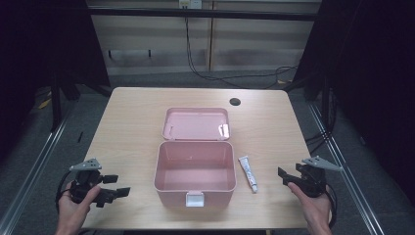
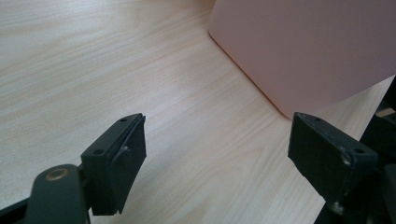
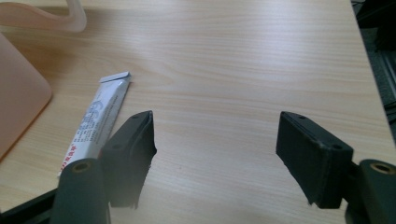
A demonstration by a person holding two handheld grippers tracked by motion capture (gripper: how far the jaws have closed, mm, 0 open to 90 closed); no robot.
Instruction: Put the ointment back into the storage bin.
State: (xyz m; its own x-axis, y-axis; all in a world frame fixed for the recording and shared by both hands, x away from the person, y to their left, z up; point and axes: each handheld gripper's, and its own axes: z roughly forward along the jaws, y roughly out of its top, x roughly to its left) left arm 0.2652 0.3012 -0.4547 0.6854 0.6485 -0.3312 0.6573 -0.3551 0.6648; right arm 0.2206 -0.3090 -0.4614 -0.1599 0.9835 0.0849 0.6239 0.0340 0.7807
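Observation:
An open pink plastic box [image 1: 195, 171] stands at the middle of the table with nothing inside, and its lid [image 1: 195, 123] is folded back flat behind it. A white tube [image 1: 248, 173] lies just right of the box. My left gripper [image 1: 122, 184] is held low, left of the box, open with nothing between its jaws. In the left gripper view the left gripper [image 2: 217, 128] faces the box wall [image 2: 308, 46]. My right gripper [image 1: 284, 177] is open to the right of the tube. In the right gripper view the right gripper [image 3: 215, 122] stands over bare wood, with the tube [image 3: 100, 121] beside its left jaw.
The light wooden table [image 1: 137, 112] has a dark round cable hole [image 1: 235, 102] at the back right. A white latch [image 1: 194, 199] hangs on the box's front, near the table's front edge. Metal rails and cables run along the floor on both sides.

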